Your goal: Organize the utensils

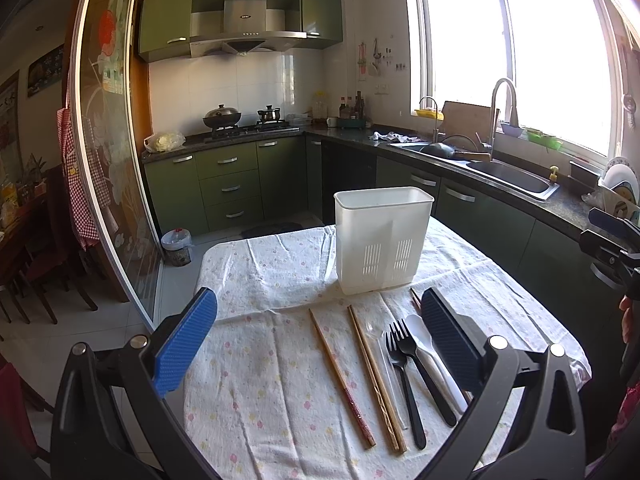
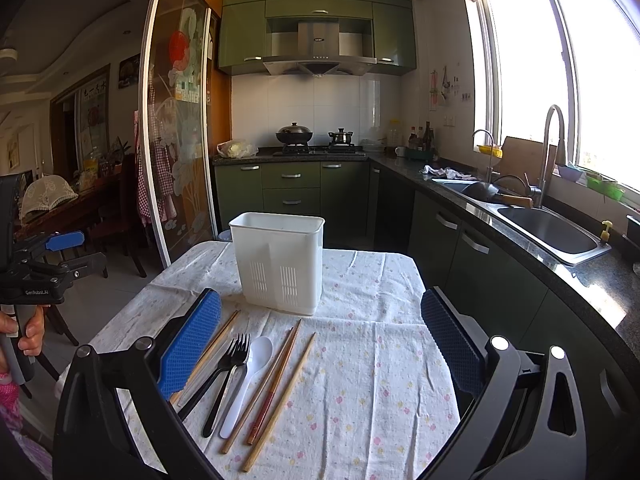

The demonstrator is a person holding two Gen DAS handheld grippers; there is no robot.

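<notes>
A white plastic utensil holder (image 1: pixel 382 238) (image 2: pixel 278 261) stands upright and empty-looking at the far middle of a small table covered by a floral cloth (image 1: pixel 260 380) (image 2: pixel 360 380). In front of it lie several wooden chopsticks (image 1: pixel 342 378) (image 2: pixel 278 400), two black forks (image 1: pixel 404 376) (image 2: pixel 224 372), a white spoon (image 1: pixel 424 344) (image 2: pixel 250 372) and a clear spoon (image 1: pixel 376 336). My left gripper (image 1: pixel 320 320) hangs open above the near edge, over the chopsticks. My right gripper (image 2: pixel 320 320) is open too, with the utensils by its left finger. Both hold nothing.
Green cabinets and a dark counter with a steel sink (image 2: pixel 552 232) run along the right. A stove with a wok (image 1: pixel 222 116) is at the back. A glass sliding door (image 1: pixel 108 160) and a small bin (image 1: pixel 176 246) stand left of the table.
</notes>
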